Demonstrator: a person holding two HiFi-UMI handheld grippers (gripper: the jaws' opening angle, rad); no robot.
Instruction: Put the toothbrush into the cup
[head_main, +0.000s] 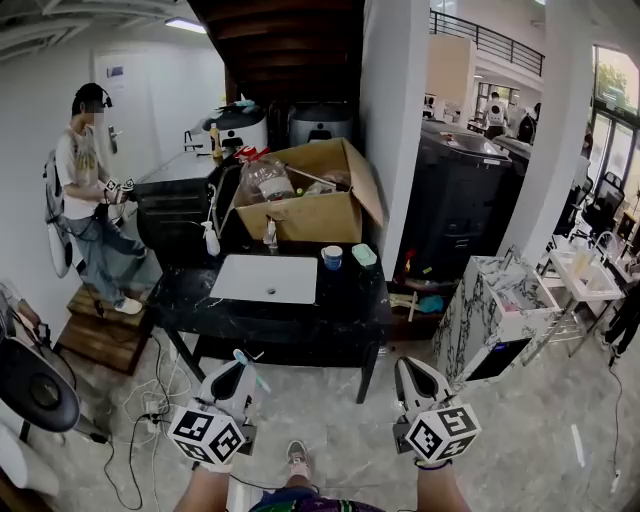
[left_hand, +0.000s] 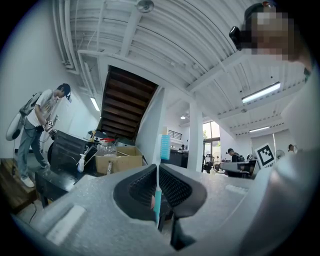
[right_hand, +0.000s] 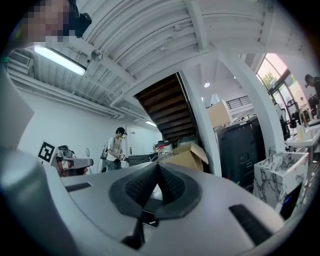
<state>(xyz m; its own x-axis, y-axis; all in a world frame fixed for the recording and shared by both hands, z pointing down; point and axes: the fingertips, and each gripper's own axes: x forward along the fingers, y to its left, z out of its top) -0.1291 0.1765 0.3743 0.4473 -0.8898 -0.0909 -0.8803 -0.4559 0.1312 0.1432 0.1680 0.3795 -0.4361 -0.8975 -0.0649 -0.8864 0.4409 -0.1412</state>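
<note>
A small blue-and-white cup (head_main: 332, 257) stands on the black marble table (head_main: 340, 310), to the right of a white sink basin (head_main: 266, 278). My left gripper (head_main: 237, 374) hovers in front of the table, well short of the cup. It is shut on a toothbrush (head_main: 257, 372). In the left gripper view the toothbrush (left_hand: 163, 150) stands upright between the left gripper's (left_hand: 158, 169) closed jaws, blue bristles on top. My right gripper (head_main: 410, 374) is beside it at the same height. The right gripper's (right_hand: 157, 166) jaws are shut and hold nothing.
An open cardboard box (head_main: 305, 205) fills the back of the table, with a spray bottle (head_main: 211, 240) and a green block (head_main: 364, 255) nearby. A white pillar (head_main: 395, 130) and a marble cabinet (head_main: 495, 315) are on the right. Cables (head_main: 150, 400) trail on the floor. A person (head_main: 88, 200) stands at left.
</note>
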